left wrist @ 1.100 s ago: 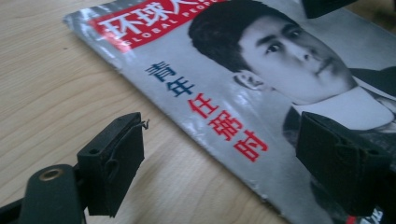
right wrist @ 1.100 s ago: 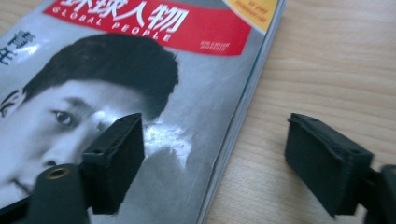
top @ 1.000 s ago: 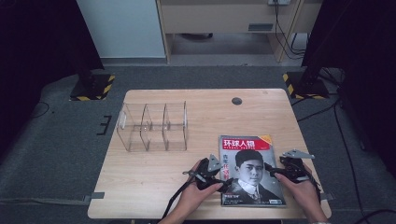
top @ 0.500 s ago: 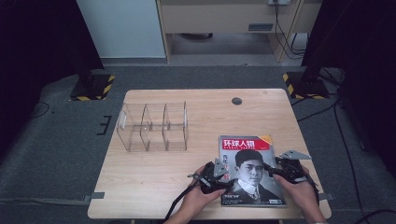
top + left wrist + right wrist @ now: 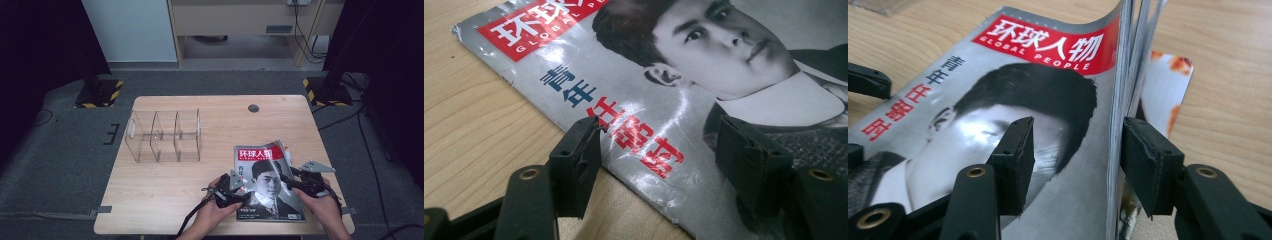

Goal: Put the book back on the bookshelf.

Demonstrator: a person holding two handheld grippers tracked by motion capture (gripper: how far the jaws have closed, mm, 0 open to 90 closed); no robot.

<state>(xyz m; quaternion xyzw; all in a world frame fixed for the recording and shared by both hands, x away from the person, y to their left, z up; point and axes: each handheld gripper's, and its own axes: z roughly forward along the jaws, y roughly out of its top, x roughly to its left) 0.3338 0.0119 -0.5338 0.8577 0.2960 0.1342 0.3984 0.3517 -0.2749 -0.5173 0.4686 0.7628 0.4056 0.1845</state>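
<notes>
While the magazine (image 5: 267, 182) lies face up near the front right corner of the table (image 5: 165, 200), both grippers are working at its side edges. On its right side the cover and top pages curl up off the pile, and the right gripper (image 5: 1075, 165) has its jaws half spread either side of that raised edge; they've just been closing in on it, but the pads don't look to be squeezing the paper yet. The left gripper (image 5: 659, 165) straddles the magazine's left edge, one jaw over the bare wood and one over the cover, jaws partly spread and not pinching anything, having just narrowed a bit too. To do this step well, the person probably wants the lower jaw on each side slid right under the whole stack before clamping, otherwise only the glossy cover gets grabbed and it'll slip or tear. A clear divider rack (image 5: 164, 136) sits well apart toward the back left.
</notes>
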